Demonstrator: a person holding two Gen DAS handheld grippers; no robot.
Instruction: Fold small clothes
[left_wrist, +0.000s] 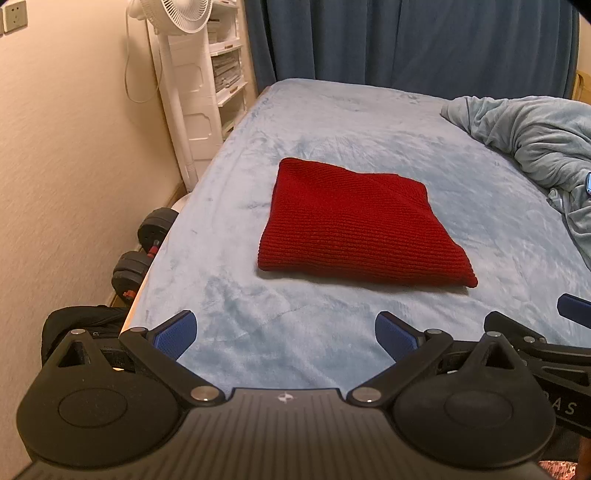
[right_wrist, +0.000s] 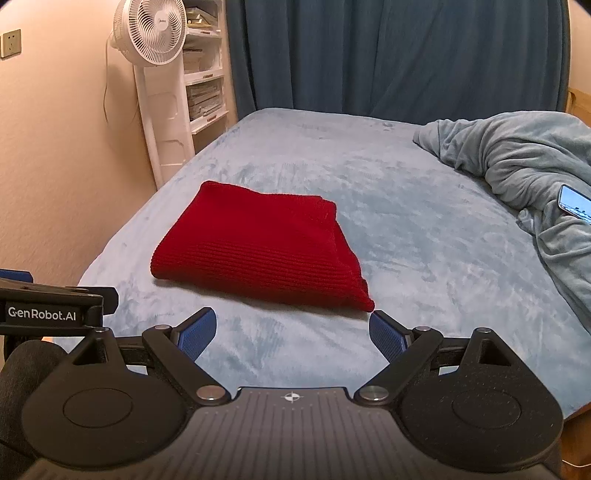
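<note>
A red knitted garment (left_wrist: 360, 229) lies folded into a flat rectangle on the light blue bed (left_wrist: 332, 118); it also shows in the right wrist view (right_wrist: 258, 247). My left gripper (left_wrist: 286, 334) hovers near the bed's front edge, short of the garment, jaws wide open and empty. My right gripper (right_wrist: 291, 332) is open too, with nothing between its blue pads (right_wrist: 388, 334); its right pad sits just below the garment's near right corner. The right gripper's finger (left_wrist: 574, 310) shows at the right edge of the left wrist view, and the left gripper's body (right_wrist: 48, 308) at the left edge of the right wrist view.
A rumpled blue blanket (right_wrist: 517, 158) is heaped at the right with a phone (right_wrist: 574, 203) on it. A white standing fan (right_wrist: 155, 74) and shelves (right_wrist: 205, 88) stand by the wall at left. Dumbbells (left_wrist: 144, 243) lie on the floor beside the bed. Dark blue curtains (right_wrist: 388, 55) hang behind.
</note>
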